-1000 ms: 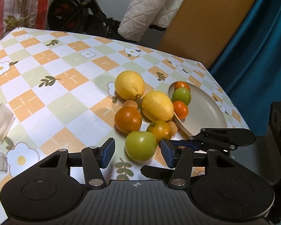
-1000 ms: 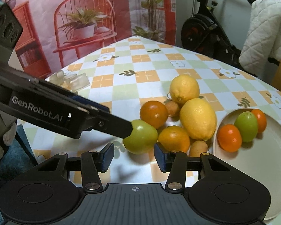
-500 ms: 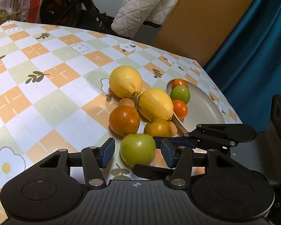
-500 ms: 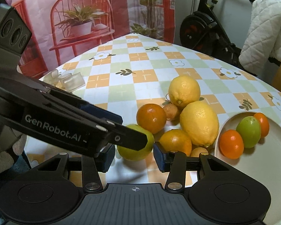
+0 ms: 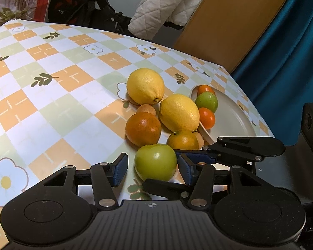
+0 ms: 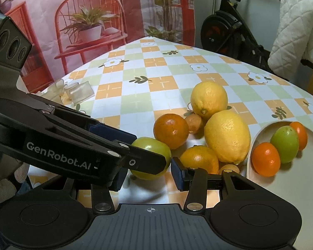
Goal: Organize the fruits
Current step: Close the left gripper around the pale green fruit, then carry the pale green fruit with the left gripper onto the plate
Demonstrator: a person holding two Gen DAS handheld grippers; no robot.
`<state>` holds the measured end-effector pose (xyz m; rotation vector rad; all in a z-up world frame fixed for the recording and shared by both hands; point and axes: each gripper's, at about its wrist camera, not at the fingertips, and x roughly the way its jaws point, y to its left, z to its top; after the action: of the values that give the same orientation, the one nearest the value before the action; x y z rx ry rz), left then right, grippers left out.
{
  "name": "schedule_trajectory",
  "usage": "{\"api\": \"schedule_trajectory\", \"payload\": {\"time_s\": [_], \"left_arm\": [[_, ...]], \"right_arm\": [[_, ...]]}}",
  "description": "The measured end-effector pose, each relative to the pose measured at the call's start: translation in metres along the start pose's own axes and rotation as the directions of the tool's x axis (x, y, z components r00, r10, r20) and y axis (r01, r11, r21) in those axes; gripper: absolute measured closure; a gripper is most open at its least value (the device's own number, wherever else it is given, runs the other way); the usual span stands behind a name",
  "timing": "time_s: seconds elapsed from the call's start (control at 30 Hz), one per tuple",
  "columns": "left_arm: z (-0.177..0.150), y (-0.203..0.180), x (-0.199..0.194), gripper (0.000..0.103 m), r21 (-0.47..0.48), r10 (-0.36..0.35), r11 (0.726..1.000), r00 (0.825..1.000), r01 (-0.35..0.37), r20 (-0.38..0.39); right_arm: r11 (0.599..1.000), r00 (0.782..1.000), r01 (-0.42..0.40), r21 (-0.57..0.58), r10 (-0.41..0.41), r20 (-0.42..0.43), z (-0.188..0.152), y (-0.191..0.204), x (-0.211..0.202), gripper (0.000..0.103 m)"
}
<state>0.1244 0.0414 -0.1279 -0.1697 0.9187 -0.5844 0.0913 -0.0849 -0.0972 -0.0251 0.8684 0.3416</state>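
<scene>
- Reading "GenRobot.AI" in white on the black arm of the left gripper point(image 6: 148, 156), seen from the right wrist camera.
- Since a second ago, the green apple point(image 5: 155, 162) has come between the left gripper's blue pads; a gap shows on both sides, jaws partly open, holding nothing.
- The right gripper point(image 6: 149, 175) sits just behind the same apple, jaws narrow; its left pad is hidden, so contact cannot be told.
- The plate point(image 5: 231, 116) lies by the tabletop's point(image 5: 52, 114) right edge, holding three small fruits; its near half is bare.
- Lemons point(image 5: 145, 85) and oranges point(image 5: 143, 129) crowd between apple and plate.
</scene>
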Motion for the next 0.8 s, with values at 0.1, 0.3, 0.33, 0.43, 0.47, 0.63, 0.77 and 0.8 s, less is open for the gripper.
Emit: {"api": "schedule_trajectory", "payload": {"time_s": [0.1,0.3,0.33,0.43,0.47,0.63,0.77,0.8], "left_arm": [[-0.001,0.001,0.001,0.047,-0.006,-0.001,1.0,1.0,0.001,0.004],[-0.003,-0.001,-0.001,0.055,0.001,-0.003,1.0,1.0,0.003,0.019],[-0.003,-0.001,-0.002,0.055,0.001,-0.001,1.0,1.0,0.001,0.021],[-0.004,-0.003,-0.004,0.055,0.006,0.008,1.0,1.0,-0.008,0.027],[-0.005,-0.004,-0.006,0.055,0.009,0.009,1.0,0.999,-0.01,0.031],[-0.005,-0.006,-0.014,0.055,0.0,0.006,1.0,0.999,-0.006,0.052],[-0.001,-0.008,-0.021,0.055,-0.014,-0.005,1.0,0.997,0.006,0.077],[0.001,-0.01,-0.023,0.055,-0.017,-0.008,1.0,0.997,0.01,0.083]], "right_arm": [[1.0,1.0,0.002,-0.001,-0.002,-0.003,-0.001,0.001,0.002,0.061],[1.0,1.0,0.0,0.007,0.0,0.002,-0.002,0.0,0.003,0.061],[1.0,1.0,0.001,0.007,-0.001,0.003,-0.002,0.001,0.003,0.061],[1.0,1.0,-0.001,0.006,0.001,0.004,-0.003,0.002,0.003,0.062],[1.0,1.0,-0.002,0.006,0.002,0.006,-0.003,0.003,0.002,0.062],[1.0,1.0,-0.002,0.001,0.002,0.028,-0.003,0.006,-0.005,0.062],[1.0,0.998,0.005,-0.006,-0.005,0.06,0.0,0.008,-0.015,0.062],[1.0,0.998,0.007,-0.005,-0.006,0.068,0.001,0.008,-0.017,0.062]]}}
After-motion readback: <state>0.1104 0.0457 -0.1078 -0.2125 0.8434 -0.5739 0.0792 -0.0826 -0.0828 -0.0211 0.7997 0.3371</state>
